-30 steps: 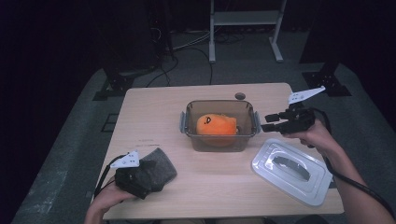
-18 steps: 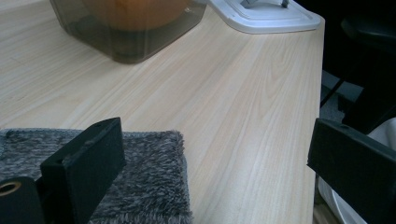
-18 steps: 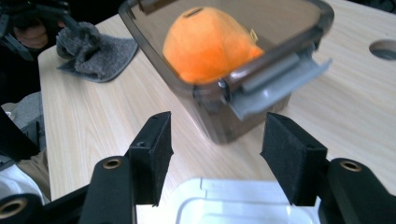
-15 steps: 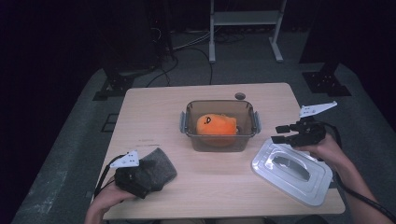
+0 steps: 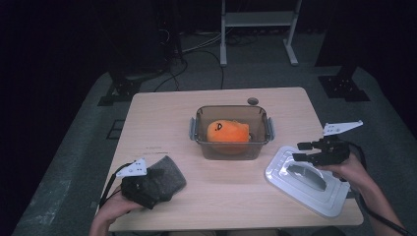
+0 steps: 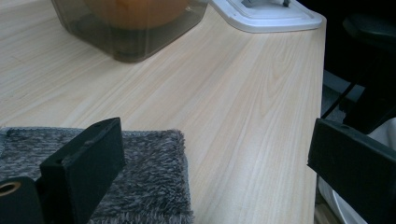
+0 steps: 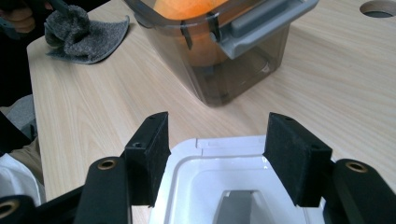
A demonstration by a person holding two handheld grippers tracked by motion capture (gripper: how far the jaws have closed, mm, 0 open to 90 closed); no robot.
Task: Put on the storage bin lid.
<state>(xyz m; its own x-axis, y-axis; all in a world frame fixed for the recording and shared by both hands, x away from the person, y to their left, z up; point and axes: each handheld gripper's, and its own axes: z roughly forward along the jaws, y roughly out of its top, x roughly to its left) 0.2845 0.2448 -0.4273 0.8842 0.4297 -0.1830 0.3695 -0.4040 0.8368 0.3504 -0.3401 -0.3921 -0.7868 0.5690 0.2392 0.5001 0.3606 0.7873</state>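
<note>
Jaws of the right gripper (image 5: pixel 306 151) stand apart over the near end of the white lid (image 5: pixel 308 180), nothing pinched between them; they have just been opening wider. In the right gripper view the pads straddle the lid's raised border, with its grey handle (image 7: pixel 239 204) just below. Jaws of the left gripper (image 5: pixel 142 189) are wide open too, one pad resting over the grey cloth (image 6: pixel 140 186) at the counter's (image 5: pixel 162 123) near-left corner, gripping nothing. Step in hand, judged: taking up the lid to close the clear container (image 5: pixel 231 132), which sits mid-counter with the orange plush toy (image 5: pixel 227 132) inside. To do it well, the right jaws should drop squarely over the handle, pads on its two long sides, close firmly, then lift the lid level so it does not swing, and carry it over the container before lowering it between the two side latches. Left gripper can stay parked. Count: one container, one lid, one plush toy, one cloth, two grippers, one round hole (image 5: pixel 253 101) in the counter's far edge.
</note>
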